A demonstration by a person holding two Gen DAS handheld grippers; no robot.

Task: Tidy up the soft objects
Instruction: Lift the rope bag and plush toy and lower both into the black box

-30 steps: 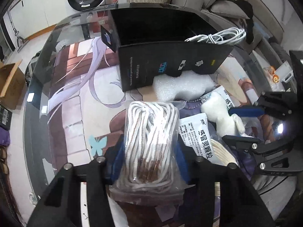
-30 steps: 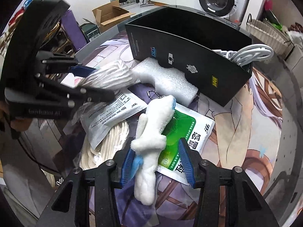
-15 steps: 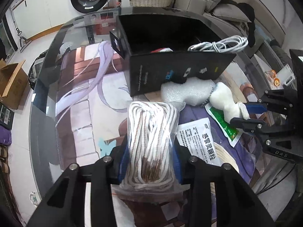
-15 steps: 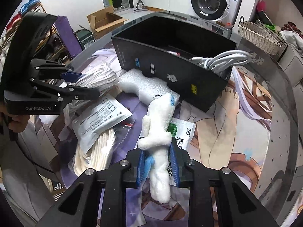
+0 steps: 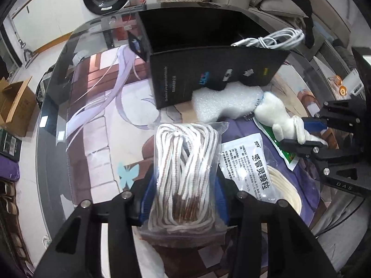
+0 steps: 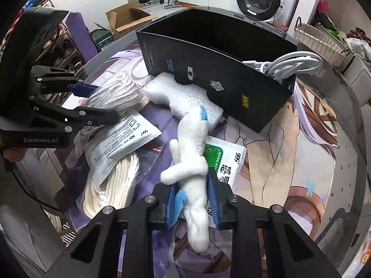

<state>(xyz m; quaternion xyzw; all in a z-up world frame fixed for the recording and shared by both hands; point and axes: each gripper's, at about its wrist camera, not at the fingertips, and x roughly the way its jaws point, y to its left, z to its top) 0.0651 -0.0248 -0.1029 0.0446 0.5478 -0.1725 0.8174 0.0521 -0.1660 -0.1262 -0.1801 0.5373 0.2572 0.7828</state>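
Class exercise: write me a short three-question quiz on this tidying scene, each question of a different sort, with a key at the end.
1. True or false: the right gripper is shut on the white plush toy.
2. What does the left gripper hold? A) foam block B) bagged rope bundle C) charging cable
3. Fill in: the white cable hangs over the rim of the black ____.

Key: 1 true; 2 B, the bagged rope bundle; 3 box.
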